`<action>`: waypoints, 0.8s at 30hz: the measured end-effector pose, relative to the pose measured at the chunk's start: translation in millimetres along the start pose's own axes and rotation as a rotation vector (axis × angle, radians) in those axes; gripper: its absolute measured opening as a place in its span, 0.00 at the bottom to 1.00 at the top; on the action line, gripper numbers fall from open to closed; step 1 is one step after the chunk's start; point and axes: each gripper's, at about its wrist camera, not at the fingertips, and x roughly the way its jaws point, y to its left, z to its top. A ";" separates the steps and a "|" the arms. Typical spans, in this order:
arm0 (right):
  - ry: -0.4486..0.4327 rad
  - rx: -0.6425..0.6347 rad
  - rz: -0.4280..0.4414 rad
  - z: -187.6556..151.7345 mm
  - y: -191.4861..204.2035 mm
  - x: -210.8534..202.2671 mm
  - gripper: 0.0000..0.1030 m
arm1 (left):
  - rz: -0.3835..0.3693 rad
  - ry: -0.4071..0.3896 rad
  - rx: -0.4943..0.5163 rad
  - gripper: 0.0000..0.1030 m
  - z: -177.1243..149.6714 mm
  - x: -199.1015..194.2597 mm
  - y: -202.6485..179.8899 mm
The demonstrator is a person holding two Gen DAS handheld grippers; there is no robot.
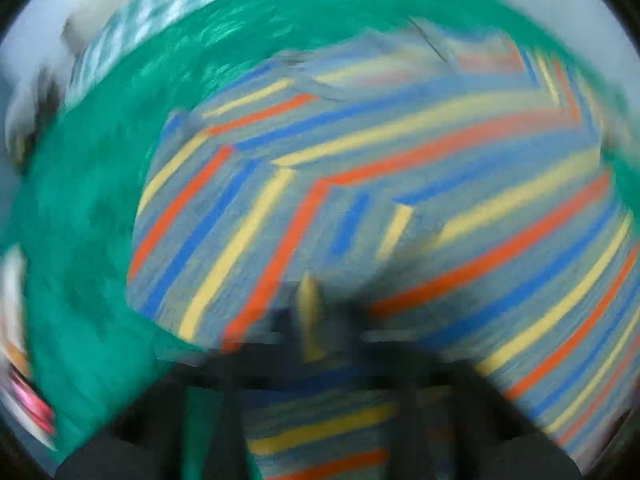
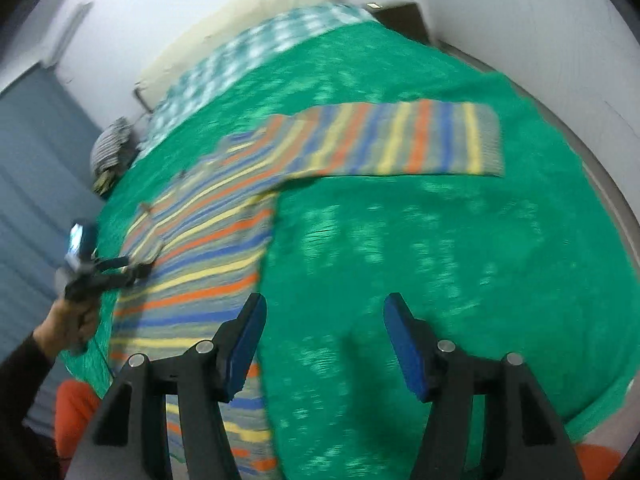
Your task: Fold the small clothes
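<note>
- Striped sweater (image 2: 208,236) lies spread on a green bedspread (image 2: 440,264), with grey knit crossed by orange, blue and yellow bands
- One sleeve (image 2: 404,140) stretches flat toward the right of the right wrist view, its ribbed cuff at the far end, apart from the body of the garment
- Right gripper (image 2: 324,340) hangs over bare green cloth just right of the sweater's edge; its blue pads (image 2: 404,344) stand well apart with nothing between them, touching no fabric
- Left gripper (image 2: 138,266) shows at the left of the right wrist view, held by a hand (image 2: 74,320) in a dark sleeve, its tips at the sweater's left edge
- In the blurred left wrist view the left gripper's (image 1: 320,320) dark fingers are drawn together; a strip of striped knit appears to be pinched between them, though blur hides the exact contact
- Sweater (image 1: 380,200) fills most of that view, with folds turning the stripes at angles, and green bedspread (image 1: 100,200) to the left
- A teal and white checked cloth (image 2: 248,56) lies beyond the green one, toward a cream headboard (image 2: 240,12)
- A small striped bundle (image 2: 110,148) sits at the bed's far left edge, near a blue-grey wall panel (image 2: 36,160)
</note>
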 end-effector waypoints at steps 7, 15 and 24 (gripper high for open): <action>-0.030 -0.048 -0.017 -5.4 9.2 8.1 0.59 | -0.056 -0.130 -0.711 0.06 -39.8 -43.9 204.7; 0.016 -0.080 -0.016 -11.4 19.1 24.1 0.59 | 0.020 -0.026 -0.855 0.05 -67.6 -11.9 266.2; 0.044 -0.077 -0.021 -14.7 17.9 33.1 0.59 | -0.009 -0.024 -0.980 0.03 -110.2 -5.0 292.1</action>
